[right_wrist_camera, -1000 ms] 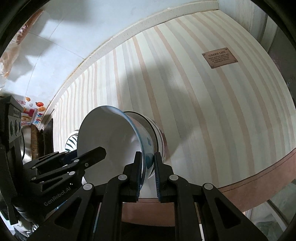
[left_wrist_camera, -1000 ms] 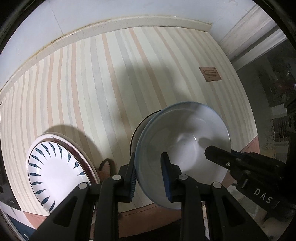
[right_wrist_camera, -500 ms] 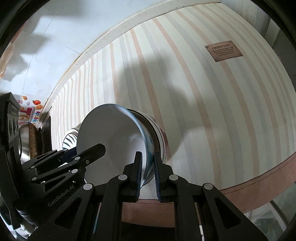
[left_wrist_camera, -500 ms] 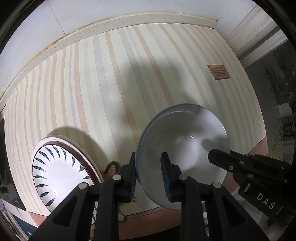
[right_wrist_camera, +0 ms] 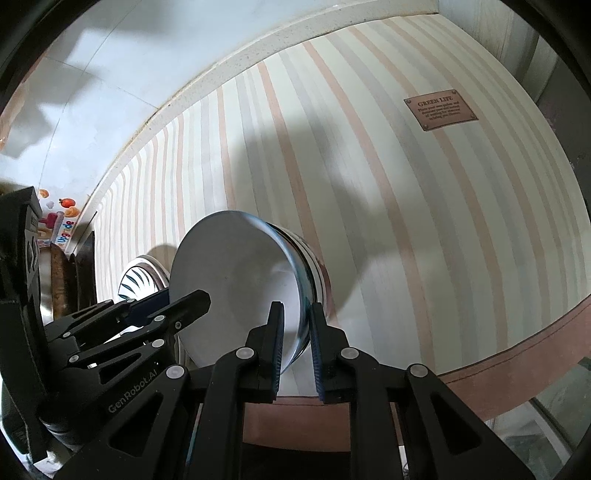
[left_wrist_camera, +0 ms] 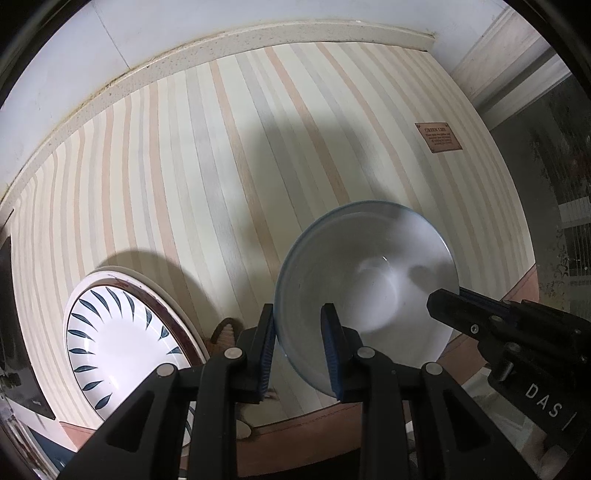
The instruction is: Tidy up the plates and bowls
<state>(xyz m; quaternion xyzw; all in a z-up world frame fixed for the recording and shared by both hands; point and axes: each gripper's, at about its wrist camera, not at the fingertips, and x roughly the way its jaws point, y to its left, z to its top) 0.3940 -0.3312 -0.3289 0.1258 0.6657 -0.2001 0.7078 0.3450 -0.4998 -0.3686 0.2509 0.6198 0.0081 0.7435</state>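
Below us we see a table covered by a striped cloth (left_wrist_camera: 229, 177), its bands running pale cream, grey and faded pink away from us toward a speckled stone ledge (left_wrist_camera: 280, 35) and a plain white wall (left_wrist_camera: 229, 18) behind it. Near the cloth's far right corner sits a small brown label (right_wrist_camera: 440, 113) printed with the words GREEN LIFE. A brown border (right_wrist_camera: 535, 339) edges the cloth on the near side, and past the right end of the table we make out pale wooden trim (left_wrist_camera: 506, 51) and a dark, patterned area too blurred to read.

Our left gripper (left_wrist_camera: 297, 345) pinches the near left rim of a white bowl (left_wrist_camera: 369, 280) with a thin blue edge, one blue pad inside the bowl and one outside. Our right gripper (right_wrist_camera: 297, 345) clamps the same bowl's rim on the opposite side, fingers nearly together around the thin wall. From the right wrist view the bowl (right_wrist_camera: 236, 284) is tilted on its side over the cloth, and a second bowl (right_wrist_camera: 314, 269) nests behind it.

To the left, a white plate (left_wrist_camera: 118, 339) with dark blue leaf marks lies flat on the cloth, well apart from the bowl.
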